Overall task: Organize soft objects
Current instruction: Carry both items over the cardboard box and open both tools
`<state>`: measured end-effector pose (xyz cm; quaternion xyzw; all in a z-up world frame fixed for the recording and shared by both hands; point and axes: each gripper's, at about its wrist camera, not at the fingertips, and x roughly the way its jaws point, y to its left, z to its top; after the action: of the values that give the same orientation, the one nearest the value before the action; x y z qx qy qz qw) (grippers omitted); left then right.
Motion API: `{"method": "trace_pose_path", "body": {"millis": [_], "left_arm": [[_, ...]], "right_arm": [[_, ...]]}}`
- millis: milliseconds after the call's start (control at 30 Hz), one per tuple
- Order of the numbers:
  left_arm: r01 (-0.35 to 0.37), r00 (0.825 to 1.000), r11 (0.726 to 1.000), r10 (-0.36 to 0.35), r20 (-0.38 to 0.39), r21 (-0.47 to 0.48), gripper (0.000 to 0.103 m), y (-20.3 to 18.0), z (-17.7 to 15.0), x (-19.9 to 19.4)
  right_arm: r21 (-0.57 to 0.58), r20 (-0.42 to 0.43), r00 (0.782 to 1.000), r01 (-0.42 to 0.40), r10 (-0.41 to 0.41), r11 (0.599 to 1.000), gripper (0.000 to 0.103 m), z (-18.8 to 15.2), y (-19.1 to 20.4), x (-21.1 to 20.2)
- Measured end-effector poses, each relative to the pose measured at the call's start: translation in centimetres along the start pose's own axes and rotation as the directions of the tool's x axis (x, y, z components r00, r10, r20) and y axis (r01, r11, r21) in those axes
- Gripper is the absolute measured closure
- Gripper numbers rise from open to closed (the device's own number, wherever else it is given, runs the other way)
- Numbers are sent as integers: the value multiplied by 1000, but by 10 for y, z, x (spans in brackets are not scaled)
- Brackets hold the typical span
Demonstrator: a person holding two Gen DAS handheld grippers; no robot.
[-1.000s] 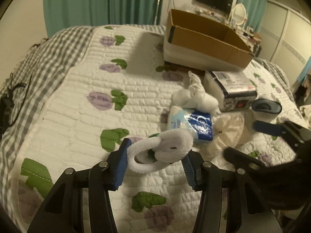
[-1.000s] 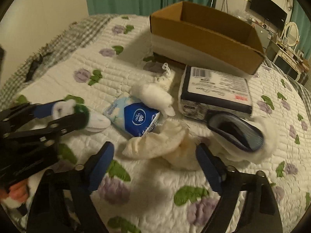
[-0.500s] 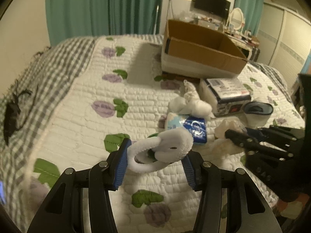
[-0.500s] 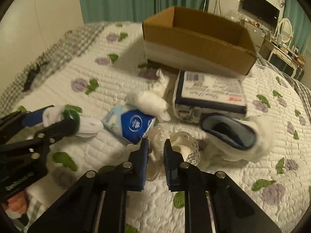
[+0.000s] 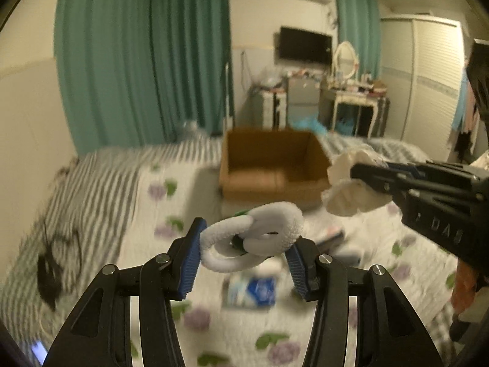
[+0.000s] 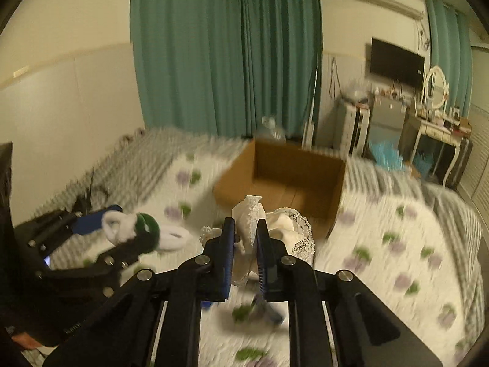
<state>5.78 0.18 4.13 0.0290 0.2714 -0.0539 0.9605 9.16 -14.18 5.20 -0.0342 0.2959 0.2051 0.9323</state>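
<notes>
Carrying 2 soft items toward cardboard box (image 5: 272,165): left gripper (image 5: 244,260) clamped on fluffy white loop (image 5: 253,235), right gripper (image 6: 246,253) pinched tight on lace cloth (image 6: 250,214); box apparently empty, blue tissue pack (image 5: 252,290) left on bed (image 5: 137,214)

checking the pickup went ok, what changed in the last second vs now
The right gripper closed on the cream lace cloth and lifted it off the bed. The left gripper also rose, toward the cardboard box. Unchanged: the left keeps its grip on the white fluffy scrunchie; the box stays put.
</notes>
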Motion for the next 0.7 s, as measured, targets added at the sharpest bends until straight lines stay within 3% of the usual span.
{"method": "trace_pose_path", "body": {"millis": [167, 333, 567, 700], "left_arm": [[20, 997, 1000, -20, 69, 9, 54, -8, 61, 30], [2, 998, 1000, -3, 59, 28, 54, -17, 94, 93], [-24, 999, 997, 27, -42, 69, 54, -26, 80, 199], [-15, 996, 998, 20, -81, 58, 53, -22, 64, 235]], "right_arm": [[-11, 80, 997, 22, -21, 1000, 90, 54, -28, 6], [3, 73, 997, 33, -33, 999, 90, 84, -60, 60], [60, -29, 1000, -3, 4, 998, 90, 54, -97, 155], [73, -57, 998, -20, 25, 997, 90, 31, -113, 188]]}}
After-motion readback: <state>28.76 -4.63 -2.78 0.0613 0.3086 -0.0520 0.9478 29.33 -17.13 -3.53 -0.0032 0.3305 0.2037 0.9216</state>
